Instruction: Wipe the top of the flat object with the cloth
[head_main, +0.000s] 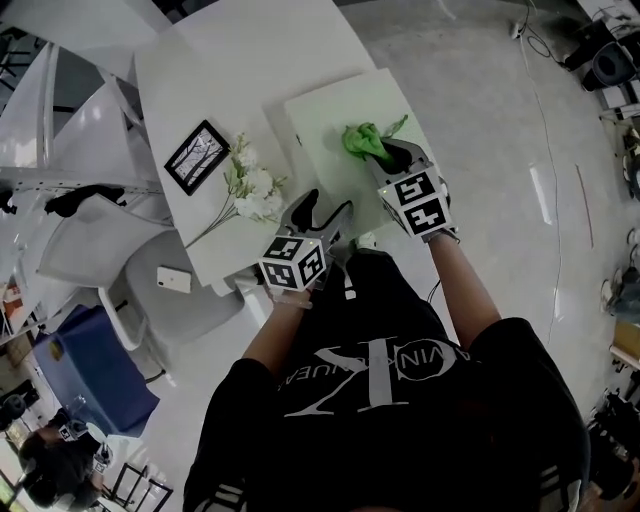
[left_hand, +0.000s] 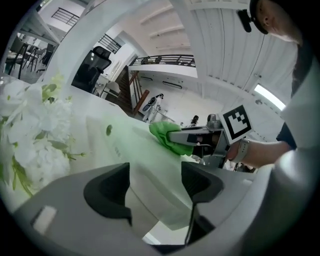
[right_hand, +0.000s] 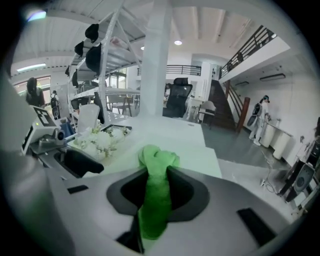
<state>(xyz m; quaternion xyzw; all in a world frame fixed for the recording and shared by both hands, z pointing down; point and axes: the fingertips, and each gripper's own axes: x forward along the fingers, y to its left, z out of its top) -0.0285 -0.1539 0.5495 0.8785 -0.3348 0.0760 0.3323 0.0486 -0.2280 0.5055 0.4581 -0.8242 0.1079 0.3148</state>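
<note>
A pale green flat board lies on the white table. On its right part rests a bright green cloth, and my right gripper is shut on it. In the right gripper view the cloth runs up between the jaws and bunches on the board. My left gripper is open at the board's near left edge. In the left gripper view the board shows through the gap of the left gripper, with its pads off the board. The cloth and the right gripper appear beyond.
White artificial flowers lie left of the board, close to my left gripper. A black picture frame lies further left. A white chair with a phone stands by the table's near left side. Bare floor lies to the right.
</note>
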